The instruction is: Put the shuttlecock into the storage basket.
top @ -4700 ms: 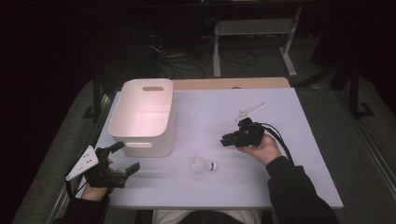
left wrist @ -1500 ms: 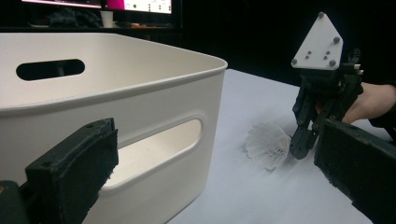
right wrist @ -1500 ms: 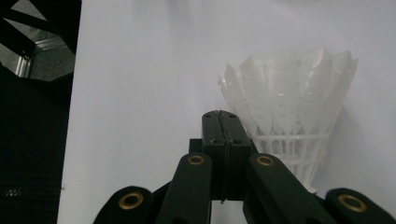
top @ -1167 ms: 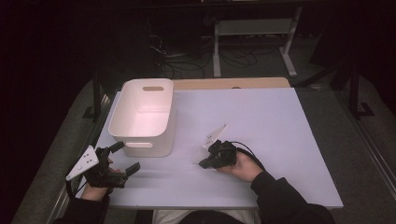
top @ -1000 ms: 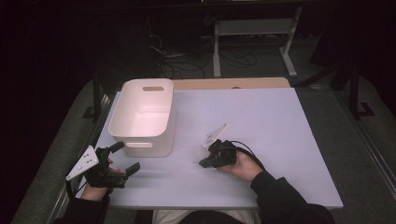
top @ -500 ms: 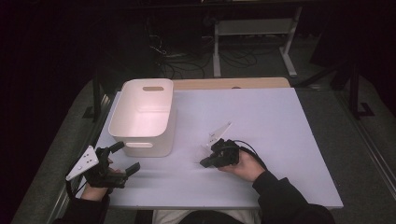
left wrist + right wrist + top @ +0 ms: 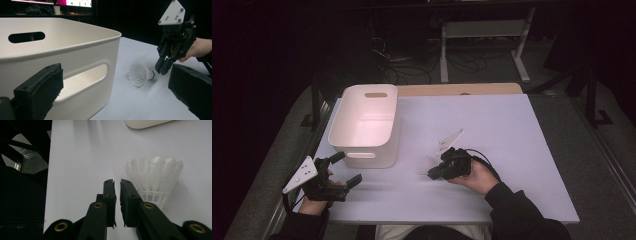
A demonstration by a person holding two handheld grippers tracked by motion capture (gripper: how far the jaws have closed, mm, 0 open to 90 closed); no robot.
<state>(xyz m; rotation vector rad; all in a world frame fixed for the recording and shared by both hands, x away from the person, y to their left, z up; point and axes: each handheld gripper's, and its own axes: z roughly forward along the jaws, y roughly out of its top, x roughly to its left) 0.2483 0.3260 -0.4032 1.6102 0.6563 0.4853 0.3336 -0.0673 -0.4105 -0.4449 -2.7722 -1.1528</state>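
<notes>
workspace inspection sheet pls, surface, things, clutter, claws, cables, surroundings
surface: white table top, bare wood strip along the far edge.
job's things: white bin at left, upright, nothing seen inside; shuttlecock lying on its side beside the bin.
clutter: nothing seen.
claws: left claw jaws wide apart near the bin's front; right claw jaws nearly closed next to the shuttlecock, grip not confirmed.
cables: black cable loops from the right claw over the hand.
surroundings: dark room, metal frame and floor cables beyond the table.

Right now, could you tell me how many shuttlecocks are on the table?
1: the shuttlecock lies on the white table, beside the right gripper, right of the bin.
</notes>
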